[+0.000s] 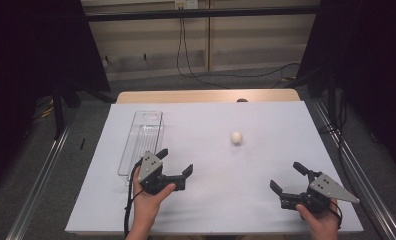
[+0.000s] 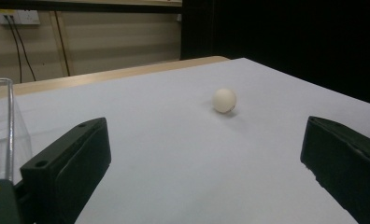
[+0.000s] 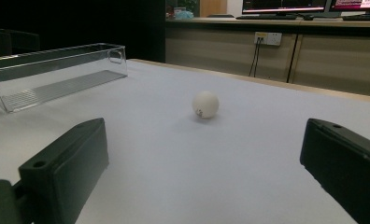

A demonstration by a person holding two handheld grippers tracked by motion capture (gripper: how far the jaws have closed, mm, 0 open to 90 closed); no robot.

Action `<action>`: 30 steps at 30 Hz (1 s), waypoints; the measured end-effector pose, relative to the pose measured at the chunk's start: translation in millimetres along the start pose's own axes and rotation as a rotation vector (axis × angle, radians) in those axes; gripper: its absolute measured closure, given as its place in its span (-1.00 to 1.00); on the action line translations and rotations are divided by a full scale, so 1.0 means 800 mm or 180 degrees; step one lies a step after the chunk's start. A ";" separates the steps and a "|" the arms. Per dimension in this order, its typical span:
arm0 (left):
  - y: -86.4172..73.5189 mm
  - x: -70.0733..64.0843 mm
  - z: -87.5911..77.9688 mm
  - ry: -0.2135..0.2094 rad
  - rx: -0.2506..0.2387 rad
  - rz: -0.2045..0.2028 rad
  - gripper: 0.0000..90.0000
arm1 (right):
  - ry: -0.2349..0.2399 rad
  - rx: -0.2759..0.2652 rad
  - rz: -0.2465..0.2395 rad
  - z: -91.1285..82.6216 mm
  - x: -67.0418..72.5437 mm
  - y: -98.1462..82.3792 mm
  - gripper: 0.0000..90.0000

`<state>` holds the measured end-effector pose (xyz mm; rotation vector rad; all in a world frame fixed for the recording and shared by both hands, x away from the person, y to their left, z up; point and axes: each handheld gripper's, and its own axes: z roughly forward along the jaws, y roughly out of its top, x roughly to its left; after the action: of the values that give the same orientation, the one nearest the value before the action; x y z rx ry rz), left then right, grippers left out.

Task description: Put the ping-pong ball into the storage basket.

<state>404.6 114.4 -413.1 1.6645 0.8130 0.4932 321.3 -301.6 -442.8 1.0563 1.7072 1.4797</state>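
Ball's setting: a small white ball [image 1: 236, 137] lies alone on the white-covered table [image 1: 266, 165], right of centre in the high view and in the middle of both gripper views, touching nothing.
Table: the white sheet spans the lower two thirds of the high view, with a strip of bare wood along its far edge.
Clear bin: a long transparent bin [image 1: 142, 140] sits left of centre in the high view, well apart from the ball; it looks empty.
Left gripper: the left gripper [image 1: 176, 161] is at lower left of the high view, jaws spread wide with nothing between them, aimed toward the ball.
Right gripper: the right gripper [image 1: 289, 178] is at lower right, jaws likewise wide apart and holding nothing.
Ball, handling: it looks light, hard and smooth, probably a table-tennis ball [image 3: 205, 104] with a faint mark low on its side, so it would likely roll at a nudge and squirt out of a lopsided pinch.
Hold: across its widest middle, jaws level on opposite sides, closing gently.
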 end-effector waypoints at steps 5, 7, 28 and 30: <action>-0.001 -0.002 0.009 -0.0004 0.0008 0.0037 -0.95 | -0.0005 -0.0005 0.0009 0.001 0.000 0.000 -0.99; -0.001 -0.002 0.010 -0.0007 0.0009 0.0039 -0.95 | -0.0007 0.0005 0.0006 0.001 0.001 0.000 -0.99; -0.003 -0.014 0.049 -0.0056 0.0087 0.0032 -0.95 | 0.0005 0.0001 -0.0011 0.002 0.001 0.000 -0.99; -0.004 -0.014 0.051 -0.0070 0.0100 0.0055 -0.95 | 0.0005 0.0003 -0.0011 0.002 0.001 0.000 -0.99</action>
<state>425.0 78.9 -425.4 1.7043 0.7943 0.4754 322.1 -300.4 -442.9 1.0525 1.7100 1.4782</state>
